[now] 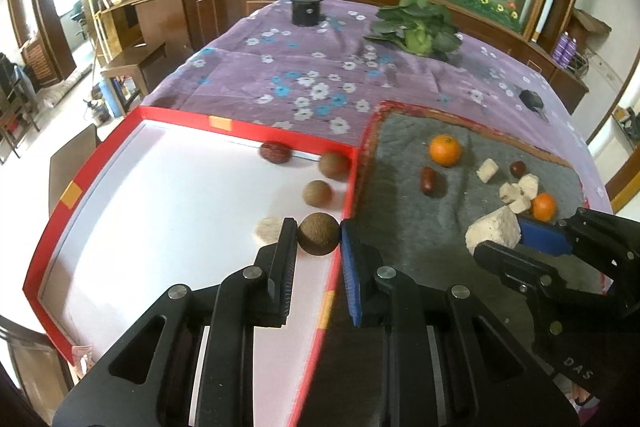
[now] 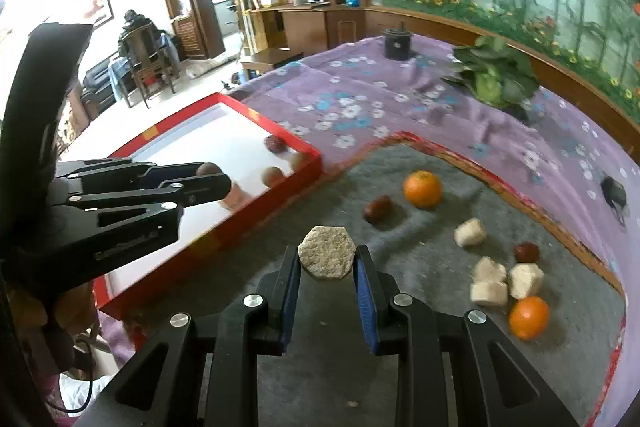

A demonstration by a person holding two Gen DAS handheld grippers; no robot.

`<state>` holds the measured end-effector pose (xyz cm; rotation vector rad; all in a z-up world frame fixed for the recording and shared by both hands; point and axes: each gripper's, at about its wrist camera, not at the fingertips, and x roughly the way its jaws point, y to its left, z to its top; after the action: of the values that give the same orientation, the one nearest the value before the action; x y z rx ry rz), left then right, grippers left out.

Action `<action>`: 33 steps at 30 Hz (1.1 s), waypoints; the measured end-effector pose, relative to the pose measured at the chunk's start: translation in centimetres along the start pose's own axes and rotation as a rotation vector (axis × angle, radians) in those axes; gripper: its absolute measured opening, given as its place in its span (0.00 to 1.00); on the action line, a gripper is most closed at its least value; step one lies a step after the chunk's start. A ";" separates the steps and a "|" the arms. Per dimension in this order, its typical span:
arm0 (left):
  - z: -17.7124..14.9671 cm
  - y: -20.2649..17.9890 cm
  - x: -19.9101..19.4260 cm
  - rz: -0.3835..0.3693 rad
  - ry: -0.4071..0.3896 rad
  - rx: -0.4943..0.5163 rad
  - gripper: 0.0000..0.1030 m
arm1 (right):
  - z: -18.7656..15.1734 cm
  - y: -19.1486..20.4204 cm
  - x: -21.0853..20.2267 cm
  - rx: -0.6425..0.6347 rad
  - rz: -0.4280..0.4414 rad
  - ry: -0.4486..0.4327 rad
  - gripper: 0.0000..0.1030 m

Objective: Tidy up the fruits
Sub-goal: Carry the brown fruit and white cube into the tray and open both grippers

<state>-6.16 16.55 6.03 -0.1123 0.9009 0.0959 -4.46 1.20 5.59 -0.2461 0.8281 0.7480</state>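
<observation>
My left gripper [image 1: 319, 233] is shut on a brown round fruit [image 1: 318, 238], held over the right edge of the red tray [image 1: 100, 163]. Inside the tray lie two more brown round fruits [image 1: 318, 193], a dark red date [image 1: 274, 151] and a pale chunk [image 1: 269, 228]. My right gripper [image 2: 327, 259] is shut on a pale hexagonal chunk [image 2: 327, 255] above the grey mat [image 2: 420, 267]. On the mat lie two oranges [image 2: 422, 188], two red dates [image 2: 378, 207] and several pale chunks [image 2: 490, 281]. The right gripper [image 1: 500, 241] with its chunk also shows in the left wrist view.
The purple flowered cloth [image 1: 304, 75] covers the table. Leafy greens [image 1: 416, 23] and a black pot [image 1: 306, 9] stand at the far end. A small black object [image 1: 531, 99] lies beyond the mat's far right corner. A person sits on a chair [image 2: 138, 47] far left in the room.
</observation>
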 end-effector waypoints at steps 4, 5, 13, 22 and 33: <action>0.0 1.7 0.1 0.011 0.005 -0.026 0.20 | 0.8 1.3 0.4 -0.026 0.021 0.000 0.25; 0.1 2.0 0.1 0.011 0.007 -0.032 0.20 | 0.9 1.6 0.5 -0.032 0.026 0.000 0.25; 0.6 5.9 0.5 0.018 0.020 -0.106 0.20 | 2.4 4.1 2.2 -0.081 0.072 0.018 0.25; 0.9 9.0 2.5 0.027 0.064 -0.166 0.20 | 4.1 6.5 4.5 -0.119 0.146 0.056 0.25; 1.5 11.5 3.9 0.050 0.083 -0.207 0.20 | 4.9 9.7 7.7 -0.163 0.220 0.104 0.25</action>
<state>-4.09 28.26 3.29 -0.2879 0.9752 0.2329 -4.91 14.36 3.94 -0.3455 0.9034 1.0178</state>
